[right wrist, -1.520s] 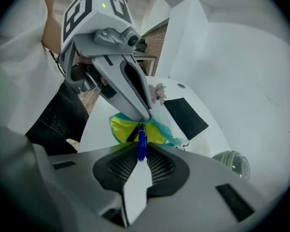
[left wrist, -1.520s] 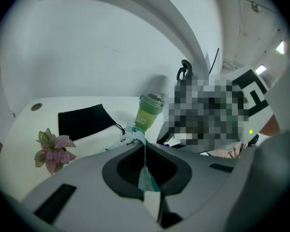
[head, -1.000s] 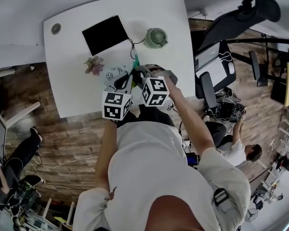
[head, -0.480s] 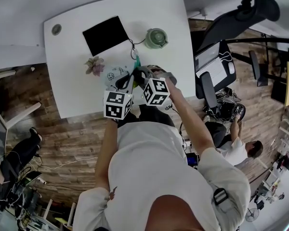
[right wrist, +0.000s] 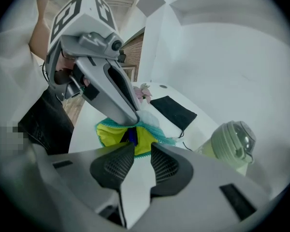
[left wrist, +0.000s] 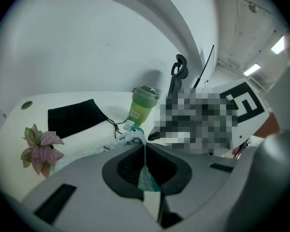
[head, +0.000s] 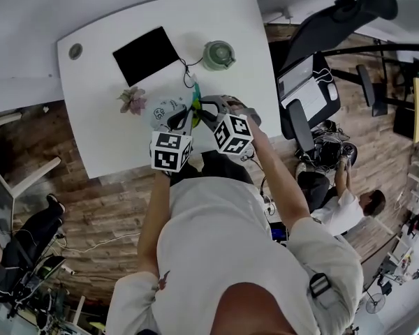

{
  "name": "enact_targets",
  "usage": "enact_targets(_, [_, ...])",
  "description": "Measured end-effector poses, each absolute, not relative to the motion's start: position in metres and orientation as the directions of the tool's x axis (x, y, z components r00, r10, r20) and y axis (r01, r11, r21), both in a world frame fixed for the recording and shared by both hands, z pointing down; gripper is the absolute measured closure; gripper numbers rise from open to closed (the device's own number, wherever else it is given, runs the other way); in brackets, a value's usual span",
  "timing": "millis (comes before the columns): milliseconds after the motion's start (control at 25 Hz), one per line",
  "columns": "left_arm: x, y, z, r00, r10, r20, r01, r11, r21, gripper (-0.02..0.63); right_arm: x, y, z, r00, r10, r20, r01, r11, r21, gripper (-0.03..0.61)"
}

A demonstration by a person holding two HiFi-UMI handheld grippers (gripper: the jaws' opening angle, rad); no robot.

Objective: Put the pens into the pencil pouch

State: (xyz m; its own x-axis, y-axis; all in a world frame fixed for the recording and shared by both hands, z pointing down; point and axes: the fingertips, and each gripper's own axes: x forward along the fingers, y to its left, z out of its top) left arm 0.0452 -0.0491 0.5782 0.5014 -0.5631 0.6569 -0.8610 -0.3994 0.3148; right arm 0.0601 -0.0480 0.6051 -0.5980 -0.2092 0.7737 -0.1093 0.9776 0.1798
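Note:
The pencil pouch (head: 166, 108) is white with small prints, a teal zip edge and a yellow lining (right wrist: 144, 138), and it lies near the table's front. My left gripper (left wrist: 144, 144) is shut on the pouch's zip edge (left wrist: 148, 179) and holds the mouth up. In the right gripper view the left gripper (right wrist: 111, 88) shows pinching that rim. A dark blue pen (right wrist: 130, 136) lies in the open mouth. My right gripper (right wrist: 142, 147) hovers just before the mouth. Its jaws have just been opening, with nothing between the pads. Both grippers (head: 176, 122) (head: 211, 109) meet over the pouch.
A green lidded cup (head: 218, 55) stands behind the pouch, with a cord trailing from a flat black cloth pouch (head: 145, 54). A small pink-leaved plant (head: 133, 100) sits left of the pouch. The white table (head: 98, 138) ends close to the person. A chair and another person are at right.
The right gripper's cube has shifted a little to the right and rolled. The left gripper has kept its hold on the pouch edge.

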Motion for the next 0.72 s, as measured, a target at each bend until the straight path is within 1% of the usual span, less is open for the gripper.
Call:
enact_targets(160, [0.052,-0.05,0.586,0.515,-0.537,0.668,-0.85,-0.422,0.316,0.609,0.078,-0.05,0.602,-0.588,-0.25,0.769,-0.188,0.967,0.171,0.471])
enact_targets(320, [0.057,-0.049,0.594,0.524,-0.512,0.68,-0.84,-0.444,0.313,0.609,0.095,-0.052,0.596,-0.585,-0.298,0.754,-0.298,0.944,0.142,0.471])
enact_targets(720, [0.067,-0.048,0.612,0.549,-0.461,0.697,-0.805,-0.517,0.291,0.607,0.121,-0.045,0.581,-0.567,-0.422,0.708,-0.541,0.838,0.067,0.471])
